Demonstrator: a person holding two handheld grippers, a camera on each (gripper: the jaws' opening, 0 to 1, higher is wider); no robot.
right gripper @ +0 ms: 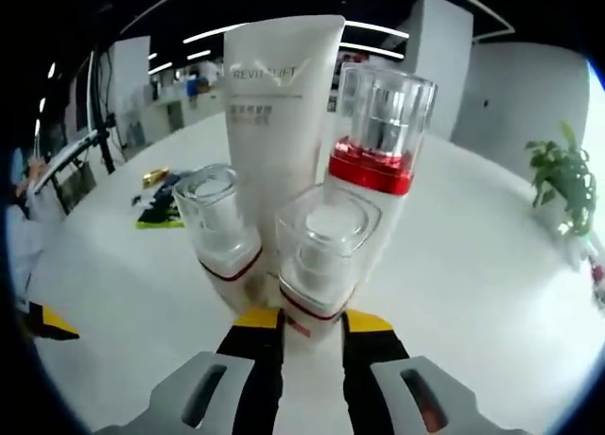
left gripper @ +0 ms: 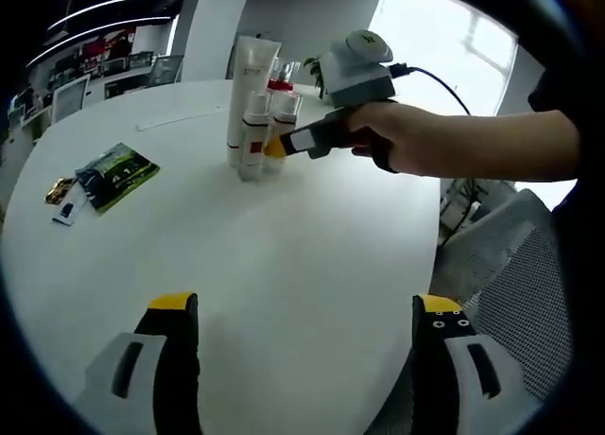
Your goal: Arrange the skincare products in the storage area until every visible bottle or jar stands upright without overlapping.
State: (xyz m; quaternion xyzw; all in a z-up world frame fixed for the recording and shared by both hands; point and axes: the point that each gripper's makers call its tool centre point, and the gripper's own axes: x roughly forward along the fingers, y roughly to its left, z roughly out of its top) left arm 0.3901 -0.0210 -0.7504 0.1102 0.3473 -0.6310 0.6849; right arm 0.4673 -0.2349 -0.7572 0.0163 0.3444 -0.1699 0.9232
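Note:
Several skincare products stand upright in a tight cluster on the white round table (left gripper: 284,265). They are a tall white tube (right gripper: 284,123), a bottle with a red band and clear cap (right gripper: 378,142), and two small bottles with square clear caps (right gripper: 321,255) (right gripper: 220,225). My right gripper (right gripper: 314,323) is shut on the base of the nearer small bottle, which rests on the table. In the left gripper view a hand holds the right gripper (left gripper: 276,147) against the cluster (left gripper: 255,113). My left gripper (left gripper: 307,312) hangs open over bare table, well short of the products.
A green packet (left gripper: 118,175), a small gold item (left gripper: 59,189) and a white card (left gripper: 71,208) lie on the table's left side. A mesh chair (left gripper: 510,274) stands past the right table edge. A potted plant (right gripper: 562,184) sits far right.

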